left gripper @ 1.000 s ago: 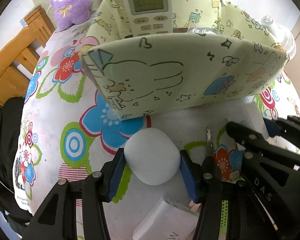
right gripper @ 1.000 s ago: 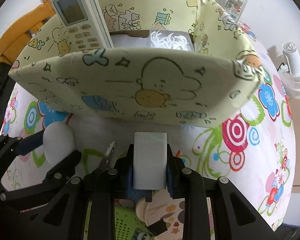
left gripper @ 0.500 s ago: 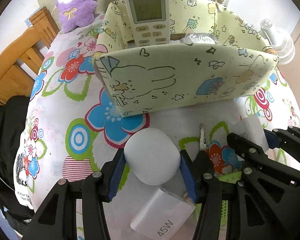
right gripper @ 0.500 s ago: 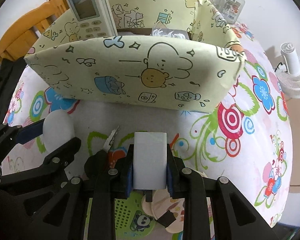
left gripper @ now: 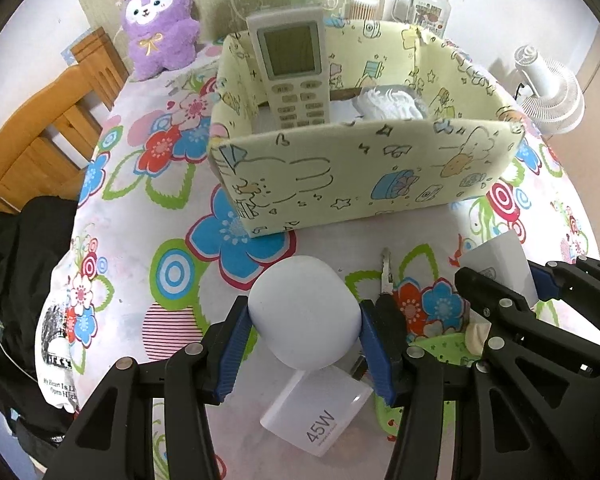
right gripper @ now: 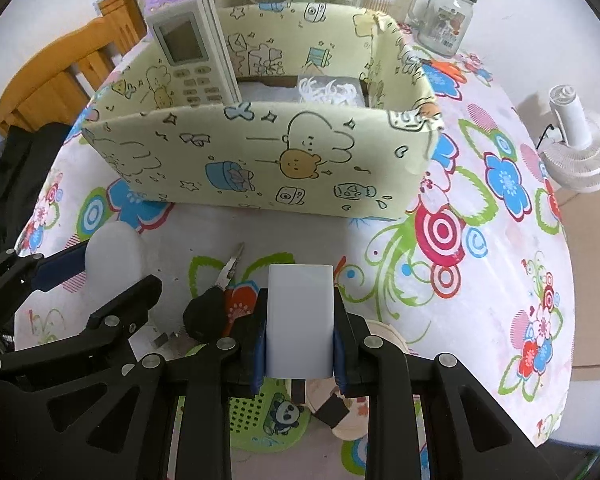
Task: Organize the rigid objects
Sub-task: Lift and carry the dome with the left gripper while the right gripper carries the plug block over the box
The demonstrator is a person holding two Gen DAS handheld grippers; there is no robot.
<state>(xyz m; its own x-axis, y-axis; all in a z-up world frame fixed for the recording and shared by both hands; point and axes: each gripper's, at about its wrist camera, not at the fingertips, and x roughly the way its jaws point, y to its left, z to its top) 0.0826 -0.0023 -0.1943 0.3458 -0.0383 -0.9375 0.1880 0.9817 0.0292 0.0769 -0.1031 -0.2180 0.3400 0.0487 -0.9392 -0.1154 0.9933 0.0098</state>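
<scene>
Both loads have risen off the table since a moment ago: the left gripper point(left gripper: 304, 334) clamps a white rounded object point(left gripper: 304, 314), the right gripper point(right gripper: 300, 344) a white rectangular block point(right gripper: 300, 320), both short of the patterned box point(right gripper: 260, 160), apparently bound for it.

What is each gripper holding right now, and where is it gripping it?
Left gripper clamps a rounded white object by its sides. Right gripper clamps a white block by its side faces.

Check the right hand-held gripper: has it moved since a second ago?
Yes. The right hand-held gripper, shut on the white block, has risen and backed away from the patterned box.
</scene>
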